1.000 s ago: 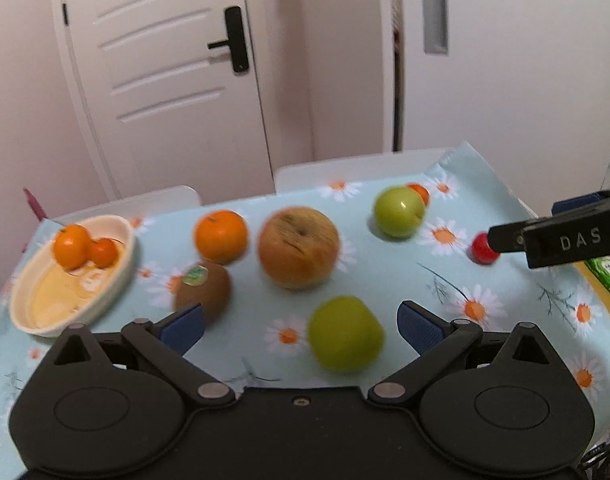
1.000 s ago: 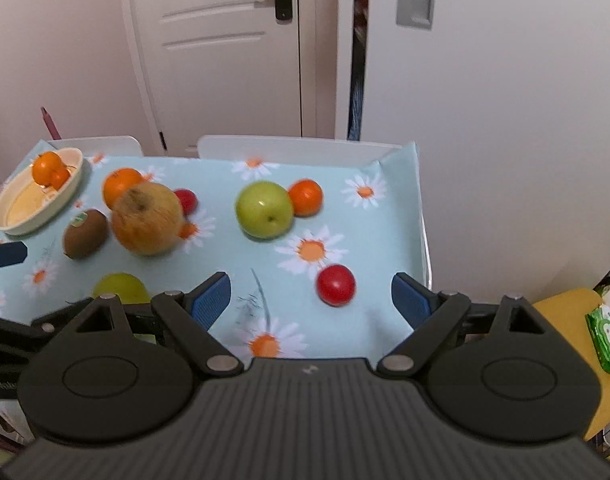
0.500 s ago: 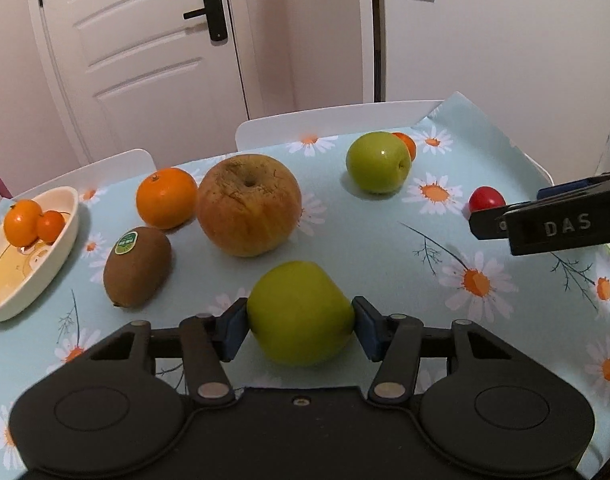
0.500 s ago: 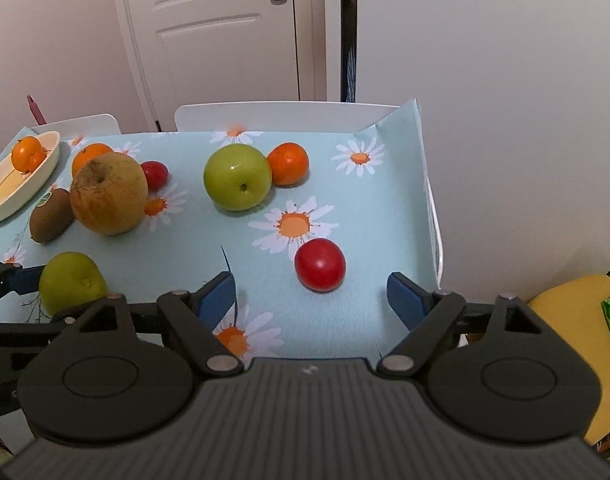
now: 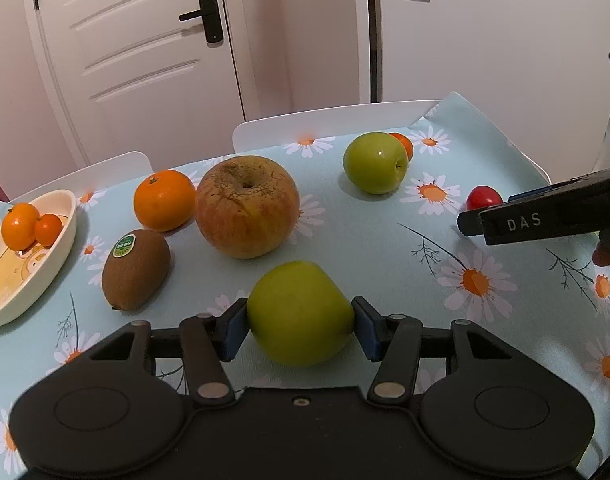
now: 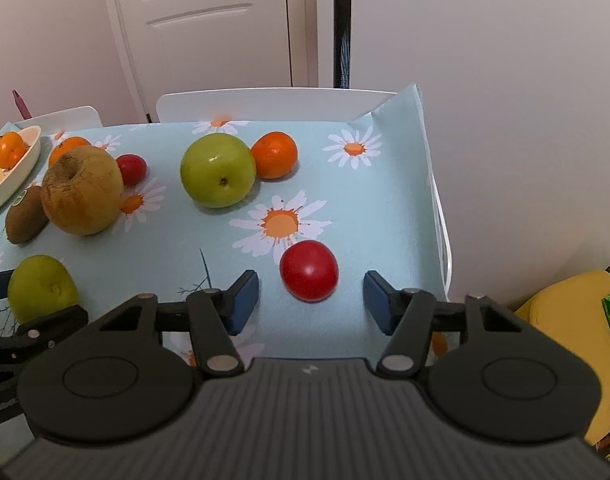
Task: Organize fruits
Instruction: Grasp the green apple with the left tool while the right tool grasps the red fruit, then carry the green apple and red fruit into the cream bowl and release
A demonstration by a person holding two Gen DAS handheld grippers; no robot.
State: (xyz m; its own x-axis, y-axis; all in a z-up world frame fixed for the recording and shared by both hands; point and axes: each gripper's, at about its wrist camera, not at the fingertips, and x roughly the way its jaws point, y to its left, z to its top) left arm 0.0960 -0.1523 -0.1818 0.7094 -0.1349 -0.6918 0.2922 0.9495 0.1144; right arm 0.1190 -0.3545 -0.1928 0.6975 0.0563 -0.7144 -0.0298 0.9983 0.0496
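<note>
Left tool [image 5: 301,322]: both blue pads pressed against a smooth yellow-green pear-shaped fruit [image 5: 300,313], near edge of the tabletop [image 5: 365,240]. Right tool [image 6: 311,300]: jaws spread, gripping nothing; a glossy red tomato [image 6: 309,270] lies just ahead between the pads, untouched.

Beyond the held fruit: large russeted apple [image 5: 247,206], rough brownish skin; fuzzy kiwi [image 5: 136,269] with green sticker at its left; orange [image 5: 164,200] behind the kiwi. Round green apple [image 5: 375,163] farther right, a small orange [image 6: 273,155] touching it. Cream oval dish [image 5: 63,236] at far left holds two small oranges. Daisy-print cloth covers the surface.
</note>
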